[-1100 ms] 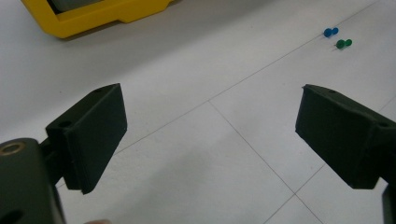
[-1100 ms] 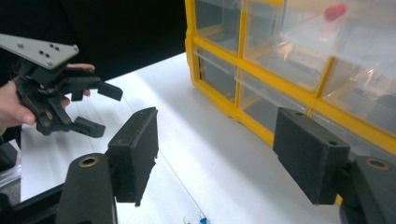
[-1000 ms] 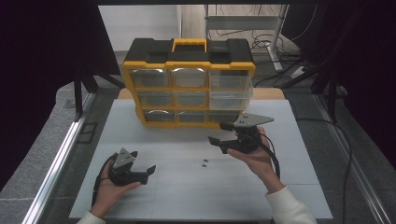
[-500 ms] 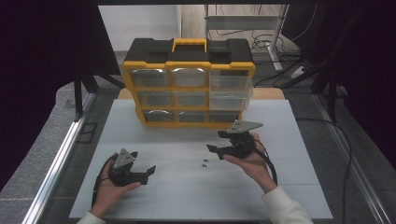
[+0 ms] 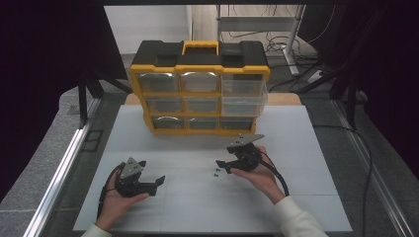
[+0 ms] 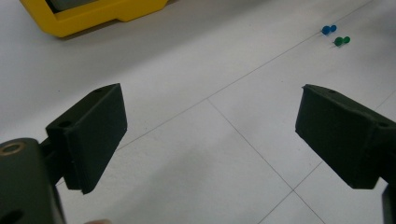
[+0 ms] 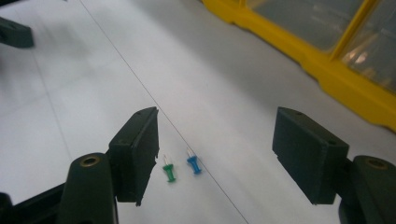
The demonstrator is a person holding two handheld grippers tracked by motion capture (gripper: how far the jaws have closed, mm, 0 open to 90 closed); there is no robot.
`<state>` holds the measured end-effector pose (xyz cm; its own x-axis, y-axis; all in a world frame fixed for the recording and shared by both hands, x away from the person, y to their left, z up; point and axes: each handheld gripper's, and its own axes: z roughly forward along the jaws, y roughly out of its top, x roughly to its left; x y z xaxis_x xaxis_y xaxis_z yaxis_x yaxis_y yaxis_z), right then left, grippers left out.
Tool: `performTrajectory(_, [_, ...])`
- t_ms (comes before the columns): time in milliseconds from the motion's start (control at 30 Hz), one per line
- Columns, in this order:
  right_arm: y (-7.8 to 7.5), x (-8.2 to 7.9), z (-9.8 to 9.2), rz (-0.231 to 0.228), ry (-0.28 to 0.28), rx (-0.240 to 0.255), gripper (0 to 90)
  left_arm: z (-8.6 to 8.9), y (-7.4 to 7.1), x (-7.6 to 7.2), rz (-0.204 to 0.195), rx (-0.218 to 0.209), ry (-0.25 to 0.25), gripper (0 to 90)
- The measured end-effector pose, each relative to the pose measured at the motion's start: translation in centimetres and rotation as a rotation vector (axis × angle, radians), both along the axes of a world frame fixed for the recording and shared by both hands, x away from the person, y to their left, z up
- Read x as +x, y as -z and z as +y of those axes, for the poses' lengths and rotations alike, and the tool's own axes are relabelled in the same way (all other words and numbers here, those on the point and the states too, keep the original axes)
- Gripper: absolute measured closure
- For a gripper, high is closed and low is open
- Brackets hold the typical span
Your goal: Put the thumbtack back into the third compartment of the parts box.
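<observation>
Two small push pins, one green (image 7: 169, 171) and one blue (image 7: 193, 164), lie side by side on the white table. In the high view the pins (image 5: 216, 171) sit just left of my right gripper (image 5: 225, 158). The right gripper (image 7: 215, 126) hangs low over them with its jaws open; both pins lie on the table below the gap, nearer the left jaw, untouched. My left gripper (image 5: 152, 173) rests near the table's front left, held in a hand. It (image 6: 210, 116) is open and empty, and the blue pin (image 6: 328, 29) and green pin (image 6: 341, 41) lie well beyond it.
A yellow and black organiser (image 5: 200, 89) with clear drawers stands at the back of the white table (image 5: 296, 128); its yellow base (image 7: 327, 65) is close behind the right gripper. The other gripper's jaw (image 7: 14, 32) shows far off. Cables trail from both grippers.
My right gripper has come down and toward the near side, ending low beside the pins. Its jaws stay equally wide. The left gripper has not moved.
</observation>
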<state>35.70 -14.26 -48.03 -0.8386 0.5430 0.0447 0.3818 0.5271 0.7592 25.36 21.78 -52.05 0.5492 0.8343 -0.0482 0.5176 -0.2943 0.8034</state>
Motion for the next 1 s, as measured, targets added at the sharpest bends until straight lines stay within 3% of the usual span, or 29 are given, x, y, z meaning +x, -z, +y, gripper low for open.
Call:
performTrajectory(233, [1.4,0.3,0.6,0.027,-0.004,-0.039,31.5,0.0,0.0,0.0,0.0,0.0,0.001,9.3])
performTrajectory(633, [2.9,0.9,2.2,0.032,-0.017,-0.094,32.9,0.0,0.0,0.0,0.001,0.002,0.002,9.3])
performTrajectory(1000, [4.1,1.1,2.6,0.055,-0.016,-0.148,40.7,0.0,0.0,0.1,0.0,0.001,0.002,9.4])
